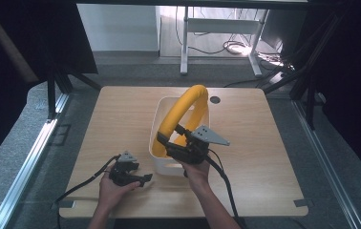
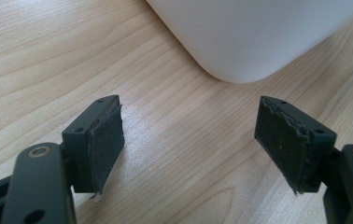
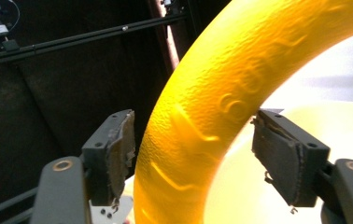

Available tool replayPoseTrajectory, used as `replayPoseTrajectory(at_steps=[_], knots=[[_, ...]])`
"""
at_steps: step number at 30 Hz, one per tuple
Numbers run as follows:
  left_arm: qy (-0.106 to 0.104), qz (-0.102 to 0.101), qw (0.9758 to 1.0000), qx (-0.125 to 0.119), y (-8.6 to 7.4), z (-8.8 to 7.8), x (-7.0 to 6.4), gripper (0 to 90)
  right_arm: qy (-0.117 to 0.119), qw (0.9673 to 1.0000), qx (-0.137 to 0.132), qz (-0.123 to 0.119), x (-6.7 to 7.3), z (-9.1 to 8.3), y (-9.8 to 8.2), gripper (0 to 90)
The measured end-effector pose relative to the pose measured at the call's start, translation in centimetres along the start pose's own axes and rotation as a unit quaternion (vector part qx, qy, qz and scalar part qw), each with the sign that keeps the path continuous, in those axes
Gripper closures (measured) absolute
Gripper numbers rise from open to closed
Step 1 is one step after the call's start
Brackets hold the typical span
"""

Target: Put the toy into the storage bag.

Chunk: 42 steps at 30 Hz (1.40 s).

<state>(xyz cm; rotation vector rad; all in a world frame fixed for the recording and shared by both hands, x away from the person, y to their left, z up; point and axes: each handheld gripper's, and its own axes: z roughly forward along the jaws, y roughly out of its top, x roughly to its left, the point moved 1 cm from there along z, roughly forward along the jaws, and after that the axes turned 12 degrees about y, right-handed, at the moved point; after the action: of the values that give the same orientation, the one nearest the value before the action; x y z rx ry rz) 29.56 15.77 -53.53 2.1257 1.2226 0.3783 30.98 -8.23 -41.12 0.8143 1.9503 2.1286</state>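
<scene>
A thick yellow foam ring (image 1: 183, 112) stands on edge in a white tub (image 1: 169, 167) at the middle of the wooden table (image 1: 116, 114), its top arching above the rim. My right gripper (image 1: 166, 143) sits at the ring's near lower part. In the right gripper view the ring (image 3: 221, 93) runs up between the open jaws of that gripper (image 3: 193, 149), with a gap beside the left pad (image 3: 118, 149). My left gripper (image 1: 143, 179) rests low by the tub's near left corner, and its jaws (image 2: 188, 140) are open over bare wood.
The tub's rounded corner (image 2: 244, 32) lies just ahead of the left jaws. A dark round grommet (image 1: 215, 99) sits in the table behind the tub. Black curtains and stand legs flank the table, and a white desk frame (image 1: 184, 43) stands beyond it.
</scene>
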Motion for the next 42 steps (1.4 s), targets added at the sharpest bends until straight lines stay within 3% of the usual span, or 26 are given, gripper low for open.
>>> replayPoseTrajectory(at_steps=[12,18,26,29,31,35,36,38,42], knots=[[0.007,-0.002,1.0,-0.001,0.2,-0.2,0.2,24.1,0.012,0.9998,0.01,-0.012,-0.9,-4.5,0.9,30.1],[0.009,0.002,1.0,-0.002,0.2,-0.2,0.3,24.1,0.0,0.9995,0.015,-0.027,-1.9,-6.5,0.7,31.6],[0.008,0.005,1.0,-0.002,0.1,-0.3,0.2,24.0,-0.052,0.9978,0.023,-0.036,-4.2,-10.0,0.2,34.5],[0.011,0.006,0.9999,0.0,0.0,-0.3,0.2,24.0,-0.079,0.9958,0.026,-0.038,-6.1,-11.9,-0.3,35.7],[0.012,0.006,0.9999,0.001,0.0,-0.2,0.2,24.0,-0.085,0.9953,0.028,-0.037,-6.4,-12.2,-0.4,35.8],[0.014,0.007,0.9999,0.003,-0.1,-0.2,0.1,24.0,-0.111,0.9923,0.047,-0.026,-9.1,-14.1,-2.0,36.9],[0.014,0.007,0.9999,0.003,-0.1,-0.2,0.1,24.0,-0.111,0.9923,0.047,-0.026,-9.1,-14.1,-2.0,36.9],[0.014,0.007,0.9999,0.003,-0.1,-0.2,0.1,24.0,-0.133,0.9891,0.059,-0.025,-10.2,-14.8,-2.6,37.2],[0.014,0.009,0.9999,0.001,-0.1,-0.4,0.1,24.0,-0.143,0.988,0.056,-0.016,-11.1,-15.5,-3.0,37.3]])
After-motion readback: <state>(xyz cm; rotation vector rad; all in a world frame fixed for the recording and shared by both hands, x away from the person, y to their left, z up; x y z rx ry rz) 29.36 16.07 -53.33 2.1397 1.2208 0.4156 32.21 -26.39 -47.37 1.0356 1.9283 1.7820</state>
